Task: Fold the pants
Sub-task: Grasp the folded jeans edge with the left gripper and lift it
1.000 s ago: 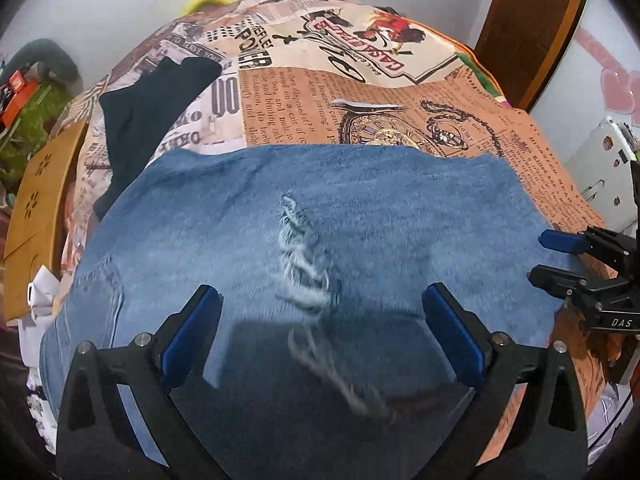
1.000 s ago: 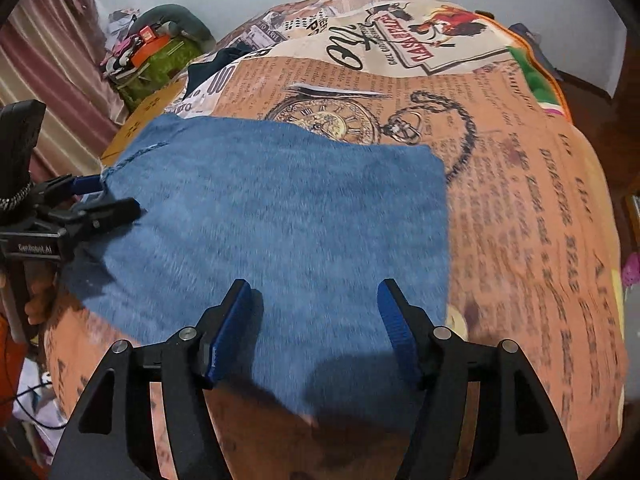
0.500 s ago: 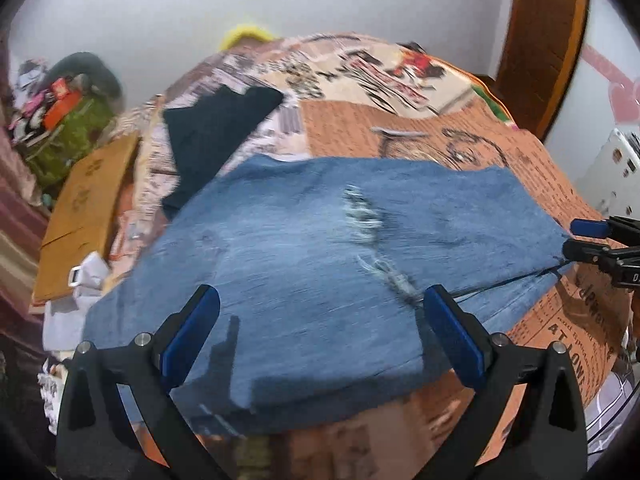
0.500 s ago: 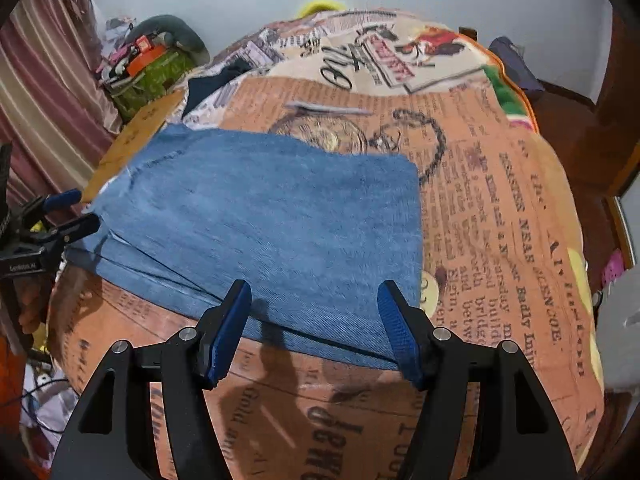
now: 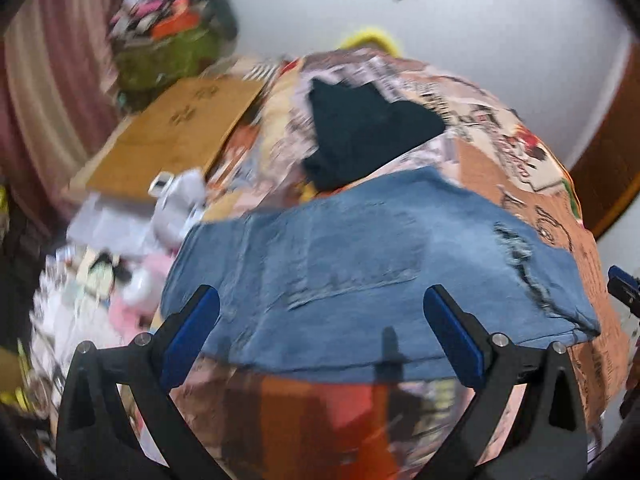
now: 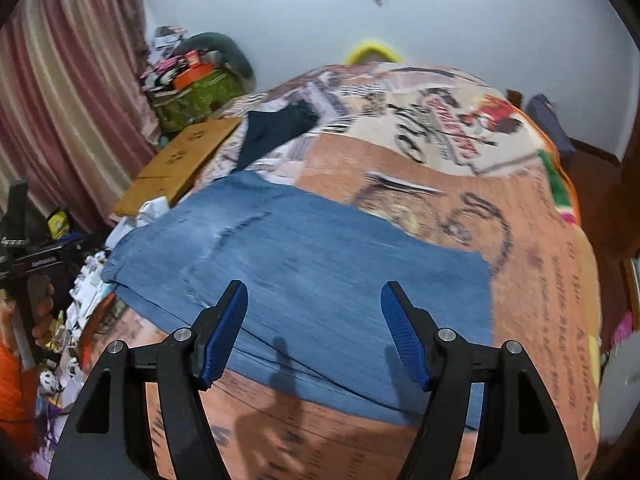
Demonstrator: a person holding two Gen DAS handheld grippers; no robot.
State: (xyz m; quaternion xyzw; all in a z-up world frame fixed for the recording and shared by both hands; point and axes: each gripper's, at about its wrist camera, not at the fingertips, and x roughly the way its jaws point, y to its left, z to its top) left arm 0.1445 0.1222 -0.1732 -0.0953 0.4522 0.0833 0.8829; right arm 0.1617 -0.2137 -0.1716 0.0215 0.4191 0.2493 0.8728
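Blue ripped jeans (image 5: 380,276) lie folded flat on a bed with a newspaper-print cover (image 5: 532,168). They also show in the right wrist view (image 6: 320,276), near the bed's front edge. My left gripper (image 5: 320,336) is open and empty, held back from the jeans' near edge. My right gripper (image 6: 314,332) is open and empty above the jeans' near edge. The right gripper's tip (image 5: 622,284) shows at the right edge of the left wrist view. The left gripper (image 6: 28,264) shows at the left of the right wrist view.
A dark folded garment (image 5: 360,132) lies on the bed beyond the jeans. A cardboard sheet (image 5: 172,140) and cluttered items (image 5: 112,272) lie left of the bed. A green bag (image 6: 196,96) stands by the curtain (image 6: 64,92). A wooden door (image 5: 608,152) is at the right.
Both grippers have pulled up and back from the jeans, staying open. The left view has swung leftward, bringing the bedside clutter into sight. The jeans lie folded as before.
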